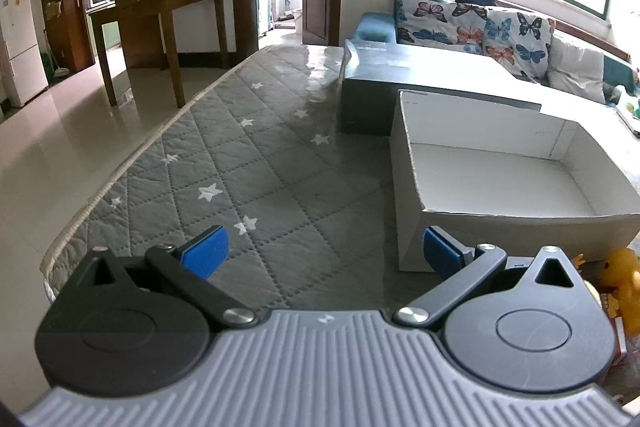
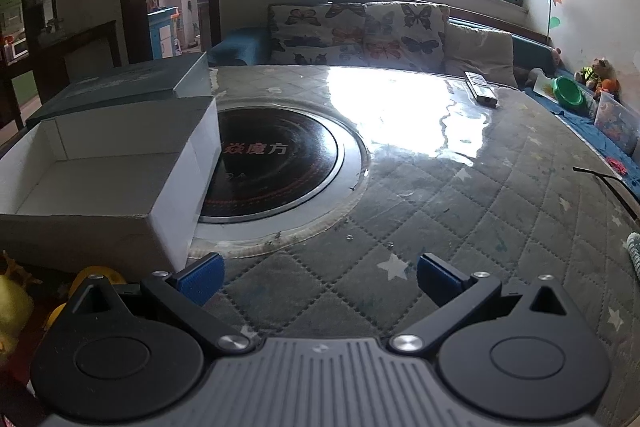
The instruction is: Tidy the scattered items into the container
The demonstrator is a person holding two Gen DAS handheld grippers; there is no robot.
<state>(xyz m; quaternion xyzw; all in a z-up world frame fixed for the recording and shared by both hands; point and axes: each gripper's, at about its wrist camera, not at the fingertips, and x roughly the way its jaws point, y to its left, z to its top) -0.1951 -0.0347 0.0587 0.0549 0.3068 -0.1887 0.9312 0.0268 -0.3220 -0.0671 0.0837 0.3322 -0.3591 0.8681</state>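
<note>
I hold both claws wide, gripping nothing: left gripper (image 1: 324,251), right gripper (image 2: 320,277). White box (image 1: 496,183) sits mid-table (image 1: 248,163); yellow toy (image 1: 622,283) touches its near wall.

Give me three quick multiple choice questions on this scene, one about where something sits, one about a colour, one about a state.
1. Where is the dark box relative to the white box?
A. Behind it
B. Inside it
C. Under it

2. What colour are the pads of the left hand-held gripper?
A. Red
B. Blue
C. Green

3. What state is the white box in?
A. Full
B. Lidded
C. Open, nothing visible inside

Answers: 1 A, the dark box stands past the white box's far wall. 2 B, both fingertips carry blue pads. 3 C, its bare white floor shows in both views.
</note>
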